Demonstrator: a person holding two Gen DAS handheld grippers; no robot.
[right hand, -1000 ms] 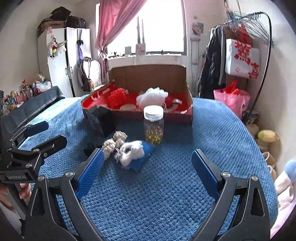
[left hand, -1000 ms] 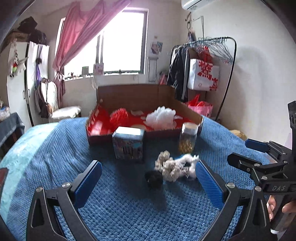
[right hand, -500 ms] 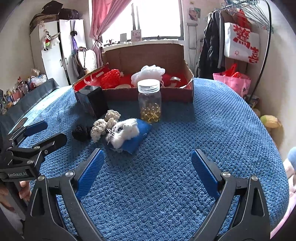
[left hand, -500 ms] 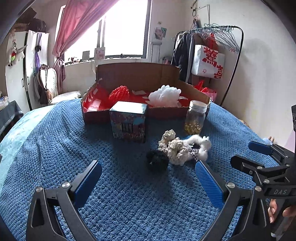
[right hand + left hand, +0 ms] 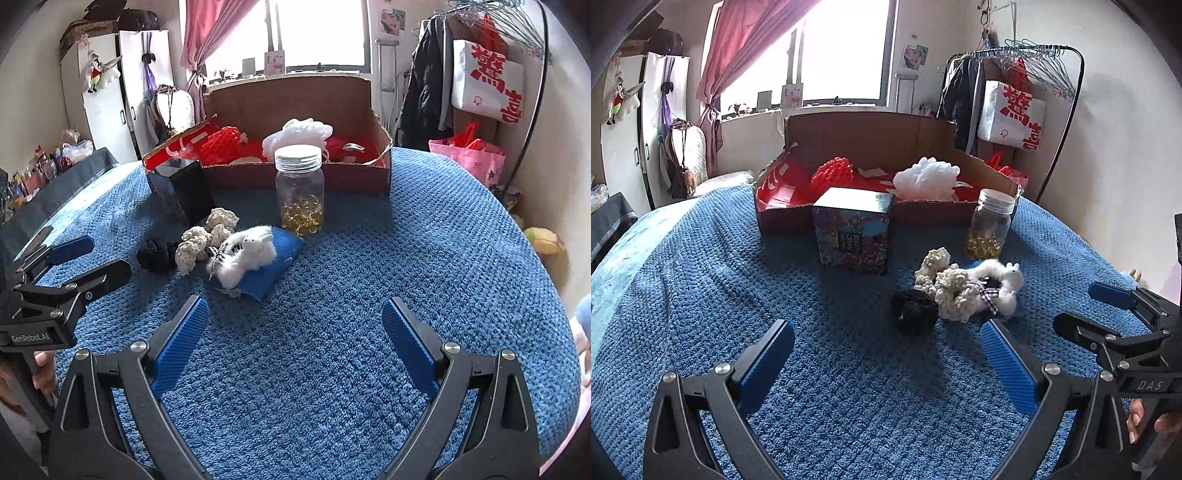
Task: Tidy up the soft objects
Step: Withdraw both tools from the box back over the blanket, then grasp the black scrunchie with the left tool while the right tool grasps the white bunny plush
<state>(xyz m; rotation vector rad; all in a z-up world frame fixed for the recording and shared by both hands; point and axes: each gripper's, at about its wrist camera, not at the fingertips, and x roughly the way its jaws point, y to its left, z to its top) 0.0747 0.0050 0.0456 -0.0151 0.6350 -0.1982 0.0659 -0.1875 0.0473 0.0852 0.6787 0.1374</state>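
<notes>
On the blue knit blanket lie a black fuzzy scrunchie, a cream knitted scrunchie, and a white plush toy on a small blue cushion. An open cardboard box behind holds a red mesh puff and a white mesh puff. My left gripper is open and empty, just short of the black scrunchie. My right gripper is open and empty, short of the cushion.
A patterned dark cube box and a glass jar of yellow capsules stand between the soft things and the cardboard box. A clothes rack stands at the back right, a white cabinet at the left.
Both grippers have moved forward and lower toward the pile of soft things, which looks larger and nearer. Both stay open and empty.
</notes>
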